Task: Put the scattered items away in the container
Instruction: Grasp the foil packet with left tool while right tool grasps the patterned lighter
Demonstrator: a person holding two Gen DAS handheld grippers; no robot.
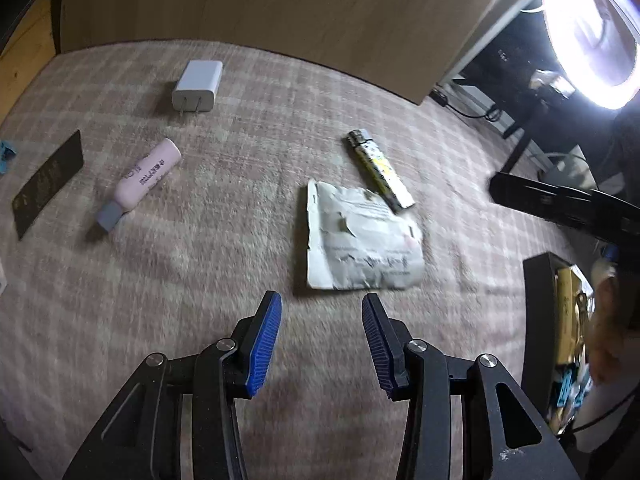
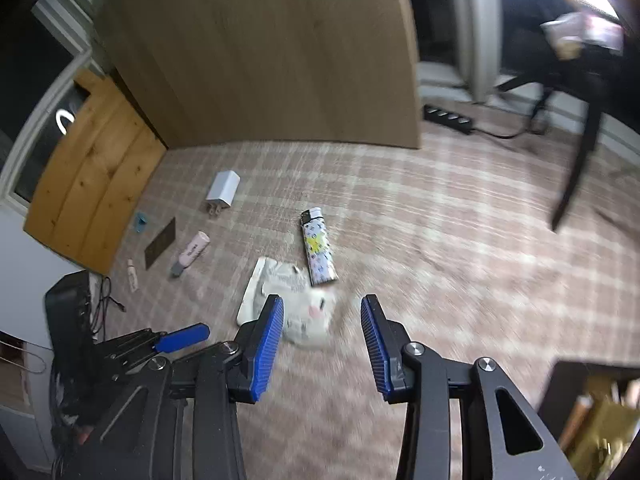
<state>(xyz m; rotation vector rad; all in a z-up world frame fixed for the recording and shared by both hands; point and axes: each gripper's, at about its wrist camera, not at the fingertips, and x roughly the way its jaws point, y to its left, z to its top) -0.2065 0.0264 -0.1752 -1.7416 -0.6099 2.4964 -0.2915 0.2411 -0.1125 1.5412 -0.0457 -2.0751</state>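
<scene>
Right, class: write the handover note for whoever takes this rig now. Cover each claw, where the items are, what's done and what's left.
Left claw: open, empty, above the plaid rug.
Right claw: open, empty, over the crumpled white paper packet.
On the rug: patterned lighter, packet, pink tube with grey cap, white plug charger, flat dark card, small blue piece, small white stick.
Black container: at the right, already holding some items.
Left: all of the above.

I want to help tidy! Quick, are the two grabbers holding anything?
Left gripper: open, holding nothing.
Right gripper: open, holding nothing.
</scene>
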